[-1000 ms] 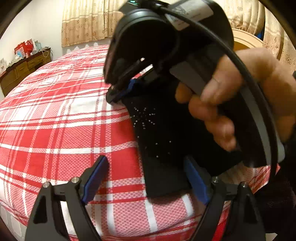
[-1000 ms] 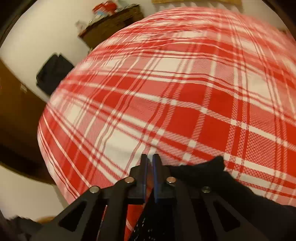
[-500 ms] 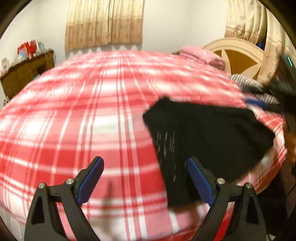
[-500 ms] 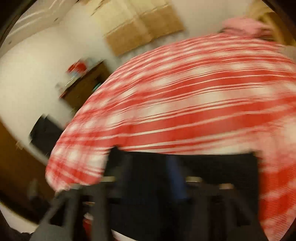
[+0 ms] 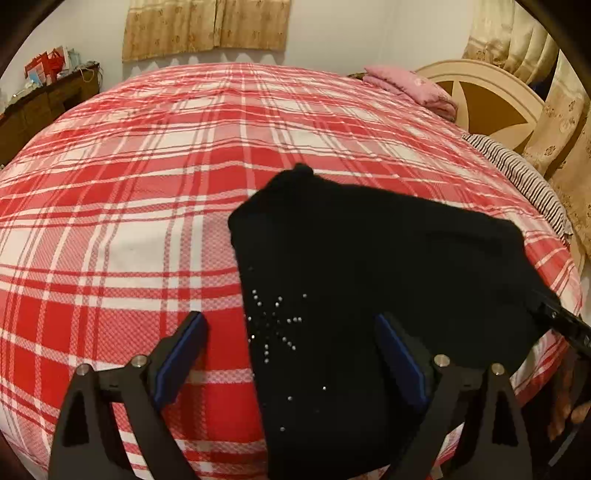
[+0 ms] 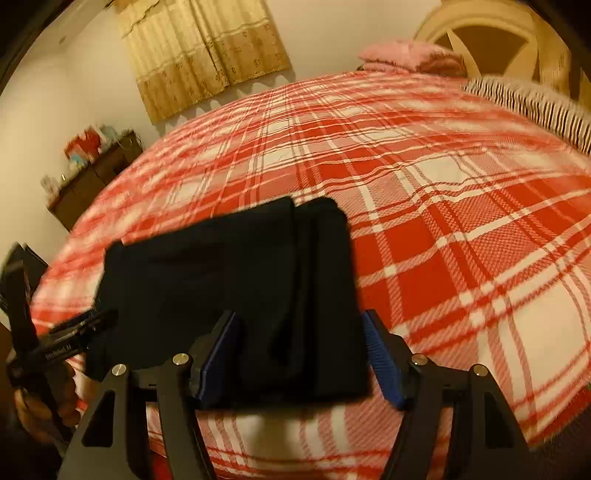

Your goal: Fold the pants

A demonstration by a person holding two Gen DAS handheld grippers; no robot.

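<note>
The black pants lie folded into a compact block near the front edge of the red-and-white plaid bed. Small silver studs show on the near left part. In the right wrist view the pants show stacked folded layers. My left gripper is open and empty, held just in front of the pants. My right gripper is open and empty, its fingers on either side of the near edge of the fold. The right gripper's tip shows at the right edge of the left wrist view.
A pink folded blanket and a striped pillow lie by the cream headboard at the far right. A wooden dresser with clutter stands by the left wall. Curtains hang behind the bed.
The right gripper, shut a second ago, has opened and pulled back to the right of the pants. The pants now lie released and folded. The left gripper stays open.
</note>
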